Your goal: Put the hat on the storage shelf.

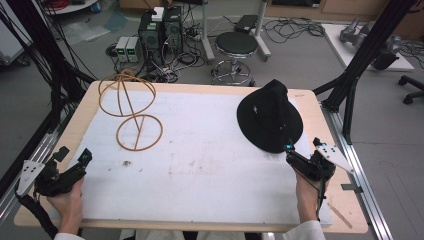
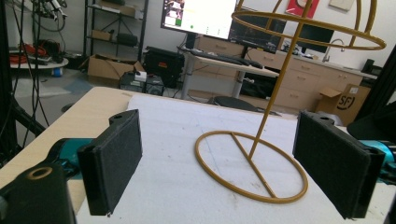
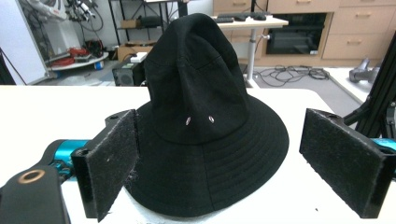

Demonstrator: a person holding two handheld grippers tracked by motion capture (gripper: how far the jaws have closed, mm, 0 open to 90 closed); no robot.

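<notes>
A black brimmed hat [image 1: 270, 119] rests on the white mat [image 1: 200, 170] at the right rear. A gold wire hat stand [image 1: 131, 107] with a round base ring and a wire dome top stands at the left rear. My right gripper [image 1: 304, 146] is open just in front of the hat's near brim; in the right gripper view the hat [image 3: 201, 121] sits between and beyond the jaws. My left gripper [image 1: 75, 155] is open at the table's left front corner, facing the stand [image 2: 261, 158], well short of it.
The mat covers a light wooden table [image 1: 320, 115]. Black frame posts [image 1: 365, 55] rise at both sides. Behind the table are a stool [image 1: 235, 52], computer towers [image 1: 160, 32] and cables on the floor.
</notes>
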